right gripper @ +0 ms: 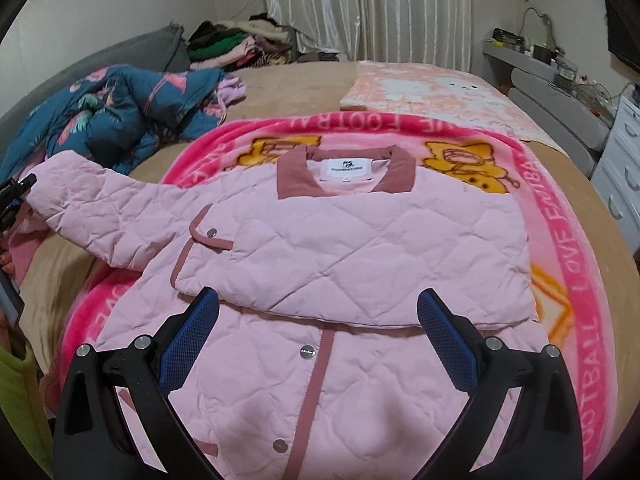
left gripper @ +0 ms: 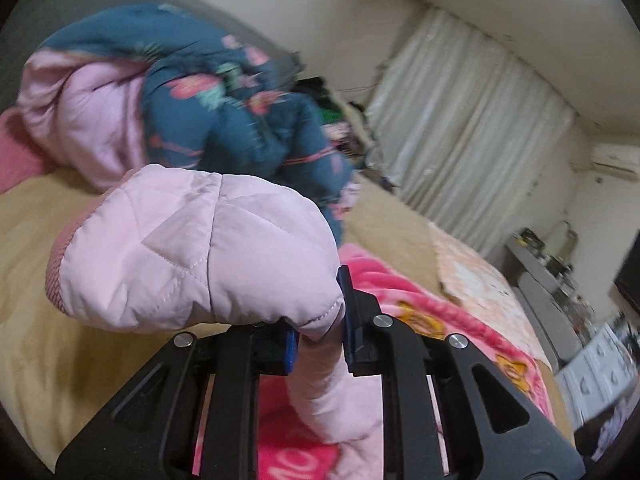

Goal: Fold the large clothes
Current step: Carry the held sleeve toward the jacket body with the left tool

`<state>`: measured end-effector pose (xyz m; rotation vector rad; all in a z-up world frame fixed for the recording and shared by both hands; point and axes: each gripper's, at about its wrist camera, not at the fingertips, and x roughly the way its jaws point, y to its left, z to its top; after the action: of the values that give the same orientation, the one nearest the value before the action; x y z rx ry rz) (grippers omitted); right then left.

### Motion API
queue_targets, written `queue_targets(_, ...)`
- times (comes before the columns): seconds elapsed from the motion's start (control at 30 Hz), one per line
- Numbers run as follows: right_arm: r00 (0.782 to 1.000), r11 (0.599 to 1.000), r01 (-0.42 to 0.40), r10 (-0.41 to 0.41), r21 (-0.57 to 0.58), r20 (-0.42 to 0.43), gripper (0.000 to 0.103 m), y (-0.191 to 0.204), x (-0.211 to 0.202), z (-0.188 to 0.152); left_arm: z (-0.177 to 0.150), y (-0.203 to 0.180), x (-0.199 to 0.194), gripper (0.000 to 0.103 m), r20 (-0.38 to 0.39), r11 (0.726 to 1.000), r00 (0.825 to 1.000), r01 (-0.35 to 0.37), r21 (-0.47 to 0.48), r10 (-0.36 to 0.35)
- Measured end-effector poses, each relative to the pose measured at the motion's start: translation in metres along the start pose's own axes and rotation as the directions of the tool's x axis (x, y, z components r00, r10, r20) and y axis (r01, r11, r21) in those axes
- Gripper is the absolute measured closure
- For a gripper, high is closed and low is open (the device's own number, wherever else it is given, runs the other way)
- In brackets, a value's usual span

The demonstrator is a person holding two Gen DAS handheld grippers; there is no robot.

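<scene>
Now the left claw pinches the pink jacket's sleeve, which sticks out sideways from its body, while the right claw hangs open above its front.

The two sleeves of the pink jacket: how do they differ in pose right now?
The right-hand sleeve lies folded flat across the chest of the pink jacket; the left-hand sleeve sticks out sideways, lifted off the bed.
Nothing grips the folded sleeve; the left tongs are shut on the outstretched one, near its cuff.
Both are pink and quilted.
</scene>
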<state>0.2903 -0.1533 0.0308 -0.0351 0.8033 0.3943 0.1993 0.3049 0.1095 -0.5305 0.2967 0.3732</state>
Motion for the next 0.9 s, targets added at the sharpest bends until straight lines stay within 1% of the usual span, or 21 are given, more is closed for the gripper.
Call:
queue_targets(0.17,1.000,1.000,-0.009,0.008,0.030,0.022,0.004,-0.014,-0.003,0.003,-0.010,-0.054,-0.013,0.094,0.009,0.992,0.996,0.087,0.095,-0.089)
queue_targets(0.23,0.999,0.999,-0.012,0.011,0.033,0.038,0.004,-0.017,-0.006,0.003,-0.017,-0.076,-0.018,0.094,0.000,0.982,0.990,0.137,0.128,-0.138)
queue_targets(0.33,0.998,0.999,-0.022,0.020,0.039,0.062,0.004,-0.021,-0.005,0.005,-0.026,-0.096,-0.020,0.094,-0.008,0.968,0.982,0.187,0.166,-0.188)
queue_targets(0.47,0.997,0.998,-0.039,0.035,0.045,0.075,0.004,-0.029,0.004,0.003,-0.041,-0.119,-0.018,0.094,-0.026,0.938,0.967,0.252,0.237,-0.253)
queue_targets(0.6,0.996,0.998,-0.042,0.037,0.055,0.087,0.004,-0.038,0.013,-0.005,-0.052,-0.136,-0.015,0.094,-0.035,0.917,0.959,0.280,0.283,-0.282)
queue_targets(0.67,0.994,0.996,-0.053,0.046,0.074,0.096,0.004,-0.046,0.018,-0.012,-0.057,-0.147,-0.013,0.094,-0.043,0.902,0.950,0.307,0.303,-0.309)
queue_targets(0.73,0.996,0.995,-0.055,0.049,0.084,0.080,0.004,-0.054,0.024,-0.016,-0.064,-0.157,-0.014,0.094,-0.052,0.888,0.943,0.328,0.323,-0.329)
queue_targets(0.8,0.997,0.994,-0.041,0.034,0.106,0.064,0.004,-0.065,0.028,-0.016,-0.071,-0.164,-0.015,0.094,-0.059,0.874,0.937,0.341,0.346,-0.343)
queue_targets(0.9,0.995,0.985,-0.057,0.042,0.166,0.090,0.004,-0.082,0.020,-0.014,-0.081,-0.176,-0.010,0.094,-0.094,0.846,0.926,0.372,0.381,-0.364)
